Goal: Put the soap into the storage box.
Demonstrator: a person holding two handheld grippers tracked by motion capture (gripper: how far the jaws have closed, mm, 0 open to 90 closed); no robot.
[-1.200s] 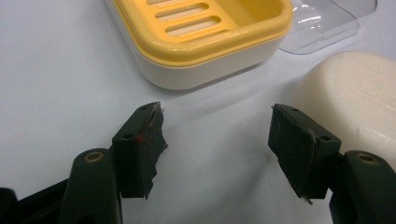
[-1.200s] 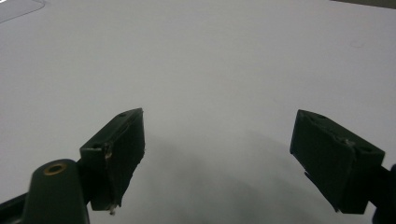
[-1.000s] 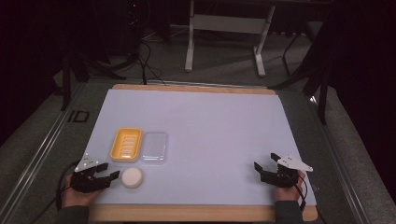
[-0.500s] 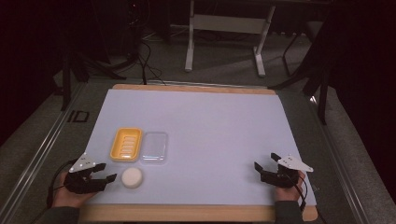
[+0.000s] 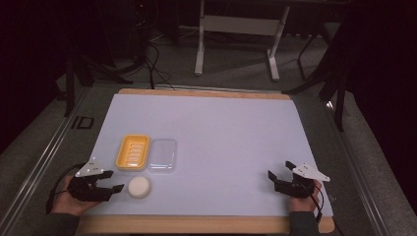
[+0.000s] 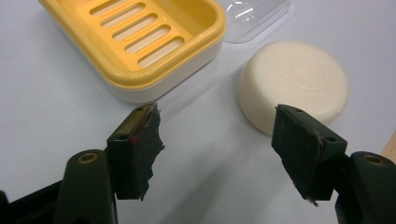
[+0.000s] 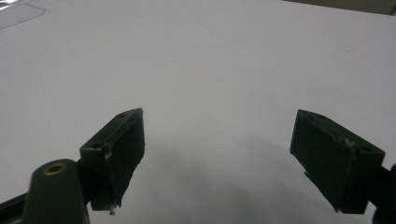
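My left tool (image 6: 215,154), jaws wide, faces the round soap bar (image 6: 294,86) beside the yellow dish (image 6: 135,42) on the surface (image 5: 226,142). It looks firm, slick; I'd pinch its sides. My right tool (image 7: 219,158) hangs wide, empty.

A round, cream-white bar of soap (image 5: 139,187) lay flat on the white table cover near the front left edge — a thick, smooth disc. Just behind it sat a yellow plastic soap dish (image 5: 132,152) with a slotted floor, upright and empty, and touching its right side lay a clear plastic lid (image 5: 163,155) — rectangular, with rounded corners.
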